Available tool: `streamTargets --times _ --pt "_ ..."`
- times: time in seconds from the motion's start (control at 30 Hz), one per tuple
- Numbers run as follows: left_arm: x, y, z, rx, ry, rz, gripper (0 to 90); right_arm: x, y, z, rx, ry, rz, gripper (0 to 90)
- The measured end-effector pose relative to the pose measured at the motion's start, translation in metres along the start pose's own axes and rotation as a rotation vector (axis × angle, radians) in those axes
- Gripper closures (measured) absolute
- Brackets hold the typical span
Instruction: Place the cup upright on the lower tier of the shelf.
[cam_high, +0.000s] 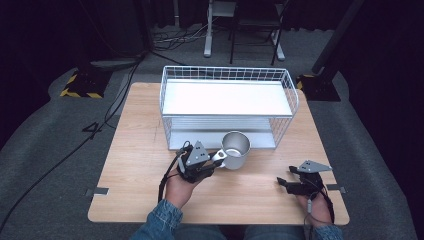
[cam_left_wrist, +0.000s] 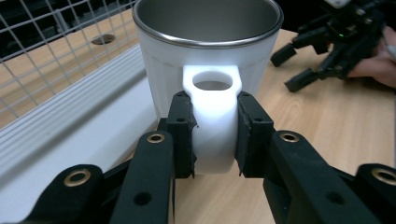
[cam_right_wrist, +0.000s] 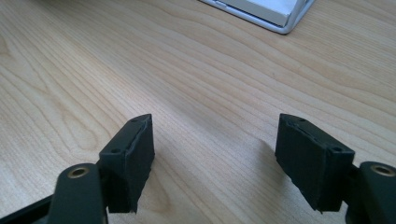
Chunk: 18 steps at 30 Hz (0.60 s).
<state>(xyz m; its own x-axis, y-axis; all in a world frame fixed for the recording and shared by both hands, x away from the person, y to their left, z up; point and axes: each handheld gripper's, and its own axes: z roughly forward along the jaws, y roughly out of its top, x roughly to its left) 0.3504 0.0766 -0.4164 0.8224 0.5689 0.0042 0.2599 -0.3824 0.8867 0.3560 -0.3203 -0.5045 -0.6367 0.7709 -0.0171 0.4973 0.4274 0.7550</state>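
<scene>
The metal cup (cam_high: 235, 149) sits near the middle of the worktop (cam_high: 135, 150), just in front of the white wire rack (cam_high: 227, 105). Its white handle (cam_left_wrist: 212, 121) points to about 8 o'clock. The left gripper (cam_high: 216, 157) has its fingers (cam_left_wrist: 181, 130) squeezed on that handle, one on each side. The rack is at 12 o'clock from the cup. The right gripper (cam_high: 284, 182) rests at about 4 o'clock, well apart, with its fingers (cam_right_wrist: 130, 158) spread wide over bare wood.
</scene>
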Motion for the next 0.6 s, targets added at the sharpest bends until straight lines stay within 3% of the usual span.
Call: streamTargets --times 0.4,0.6 --pt "0.021 0.011 0.017 -0.030 0.071 -0.021 71.6 0.000 0.000 0.000 0.000 0.000 0.004 28.5" --pt "0.032 0.011 0.028 -0.061 0.119 -0.055 71.6 0.000 0.000 0.000 0.001 0.001 0.005 28.5"
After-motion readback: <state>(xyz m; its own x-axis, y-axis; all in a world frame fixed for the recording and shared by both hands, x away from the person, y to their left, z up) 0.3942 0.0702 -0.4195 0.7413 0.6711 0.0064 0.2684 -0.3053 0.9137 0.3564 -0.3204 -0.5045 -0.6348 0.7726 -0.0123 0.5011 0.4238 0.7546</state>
